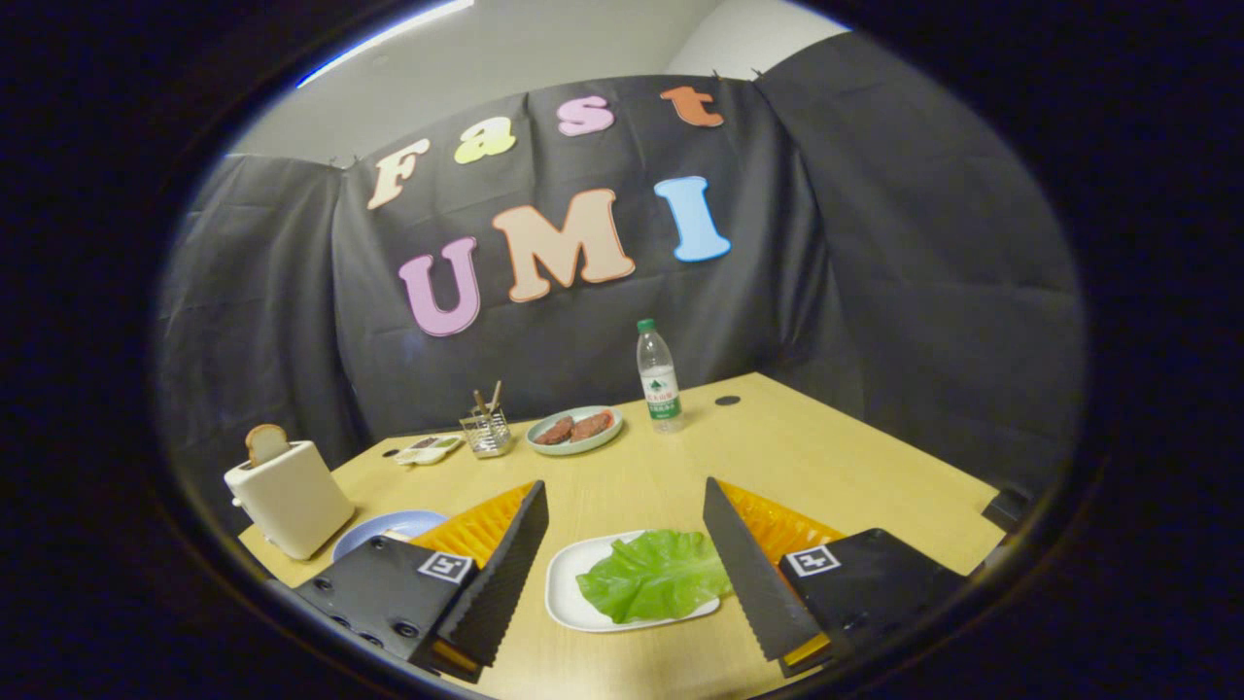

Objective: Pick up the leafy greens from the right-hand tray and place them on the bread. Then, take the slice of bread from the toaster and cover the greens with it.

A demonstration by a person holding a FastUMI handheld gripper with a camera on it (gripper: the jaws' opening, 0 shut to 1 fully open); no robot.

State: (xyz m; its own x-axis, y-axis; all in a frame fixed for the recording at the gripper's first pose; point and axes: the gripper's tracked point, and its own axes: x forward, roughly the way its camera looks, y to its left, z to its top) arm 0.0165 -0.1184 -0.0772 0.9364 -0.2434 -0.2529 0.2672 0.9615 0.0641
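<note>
A green lettuce leaf (653,576) lies on a white tray (569,595) on the wooden table, between my two fingers and a little below them. My gripper (624,491) is open, hovering above the leaf with nothing held. To the left stands a cream toaster (289,498) with a slice of bread (264,442) sticking up from its slot. Beside the toaster a blue plate (374,531) is partly hidden behind my left finger (510,564); what lies on it is mostly hidden.
Farther back on the table are a green plate with round meat slices (574,429), a wire holder with sticks (486,431), a small white tray (428,449) and a plastic water bottle (659,378). A black disc (727,400) lies near the bottle.
</note>
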